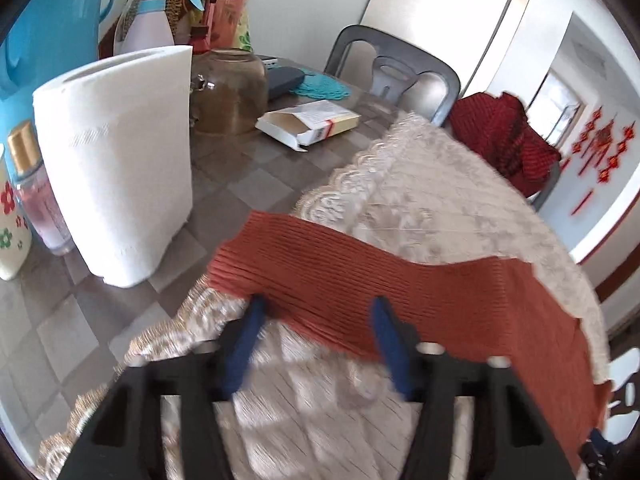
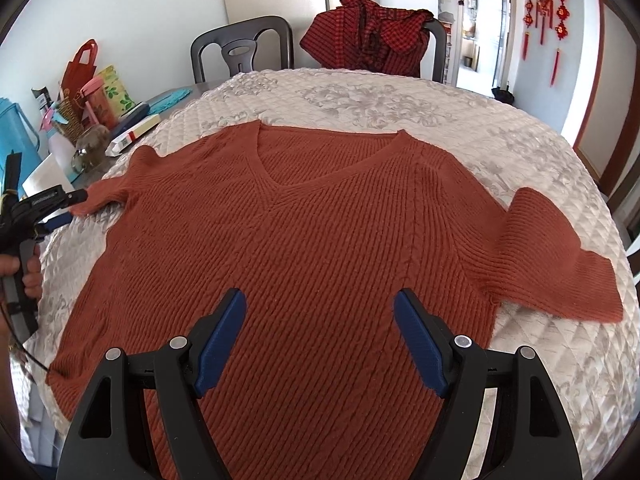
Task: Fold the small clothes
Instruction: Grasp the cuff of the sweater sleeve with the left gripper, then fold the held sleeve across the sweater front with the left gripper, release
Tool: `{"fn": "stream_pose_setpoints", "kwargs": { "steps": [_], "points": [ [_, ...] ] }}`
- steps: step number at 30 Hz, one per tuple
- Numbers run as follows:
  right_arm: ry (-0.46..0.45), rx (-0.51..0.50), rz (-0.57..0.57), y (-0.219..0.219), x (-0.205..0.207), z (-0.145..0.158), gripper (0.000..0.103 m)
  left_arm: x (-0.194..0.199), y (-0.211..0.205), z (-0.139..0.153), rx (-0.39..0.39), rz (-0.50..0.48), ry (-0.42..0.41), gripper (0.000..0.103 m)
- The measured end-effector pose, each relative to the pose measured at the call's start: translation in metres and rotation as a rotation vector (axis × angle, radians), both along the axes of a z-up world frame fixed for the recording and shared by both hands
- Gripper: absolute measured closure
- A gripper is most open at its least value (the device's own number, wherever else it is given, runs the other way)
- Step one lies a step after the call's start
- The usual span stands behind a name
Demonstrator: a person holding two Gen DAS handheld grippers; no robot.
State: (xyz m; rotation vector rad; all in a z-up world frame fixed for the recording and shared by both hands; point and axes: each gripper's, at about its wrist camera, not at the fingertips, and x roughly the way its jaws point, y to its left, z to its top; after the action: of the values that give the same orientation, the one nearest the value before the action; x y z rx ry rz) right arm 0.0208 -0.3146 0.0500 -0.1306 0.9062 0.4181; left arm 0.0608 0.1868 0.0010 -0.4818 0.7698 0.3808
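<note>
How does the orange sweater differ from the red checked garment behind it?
The orange sweater lies spread flat on the quilted table cover; the red checked garment hangs bunched over a chair. The sweater is a plain ribbed knit; the garment is checked. Both are reddish clothes, and neither is folded.

One rust-orange knitted sweater point(image 2: 304, 232) is being counted on the quilted table cover point(image 2: 520, 152), with two short sleeves being shown, one toward each side edge. Two grippers are being seen: the right gripper point(image 2: 320, 320) and the left gripper point(image 1: 316, 316). Two dark chairs point(image 2: 240, 46) are being counted at the far edge of the table, and one red checked garment point(image 2: 380, 36) is being carried by one of them. Along the left edge, one paper towel roll point(image 1: 116, 160), one glass jar point(image 1: 230, 92), one open carton point(image 1: 308, 122) and one spray bottle point(image 1: 148, 20) are being counted.
</note>
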Motion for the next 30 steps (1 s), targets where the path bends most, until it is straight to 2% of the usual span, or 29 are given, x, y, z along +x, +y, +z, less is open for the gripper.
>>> {"fn": "stream_pose_setpoints", "kwargs": {
  "steps": [3,5,8,11,14,17,20,23,26,28,30],
  "points": [
    [0.003,0.008,-0.001,-0.002,0.002,-0.001,0.026,0.006,0.008,0.0,0.002,0.009,0.005,0.091],
    [0.004,0.016,-0.002,-0.003,0.002,0.001,0.026,0.008,0.006,0.007,0.005,-0.017,-0.015,0.092],
    [-0.002,0.034,-0.003,-0.006,0.002,0.004,0.026,0.01,-0.007,0.03,0.024,-0.089,-0.089,0.092],
    [-0.008,0.05,-0.009,-0.01,0.003,0.005,0.026,0.018,-0.036,0.06,0.028,-0.22,-0.183,0.093],
    [-0.002,0.072,-0.018,-0.014,0.004,0.006,0.026,0.03,-0.083,0.09,0.045,-0.39,-0.275,0.092],
    [0.002,0.092,-0.03,-0.018,0.005,0.006,0.026,0.047,-0.133,0.102,0.034,-0.558,-0.315,0.093],
    [0.002,0.109,-0.049,-0.025,0.005,0.007,0.026,0.063,-0.187,0.091,0.031,-0.715,-0.296,0.092],
    [0.014,0.13,-0.074,-0.034,0.006,0.006,0.026,0.081,-0.228,0.059,0.0,-0.834,-0.201,0.092],
    [0.033,0.161,-0.094,-0.042,0.008,0.004,0.026,0.09,-0.246,0.025,-0.017,-0.887,-0.085,0.092],
    [0.046,0.182,-0.102,-0.046,0.01,0.003,0.026,0.083,-0.24,0.022,-0.053,-0.9,-0.081,0.089],
    [0.05,0.208,-0.105,-0.049,0.013,0.004,0.026,0.069,-0.225,0.034,-0.054,-0.894,-0.127,0.072]
  ]
}}
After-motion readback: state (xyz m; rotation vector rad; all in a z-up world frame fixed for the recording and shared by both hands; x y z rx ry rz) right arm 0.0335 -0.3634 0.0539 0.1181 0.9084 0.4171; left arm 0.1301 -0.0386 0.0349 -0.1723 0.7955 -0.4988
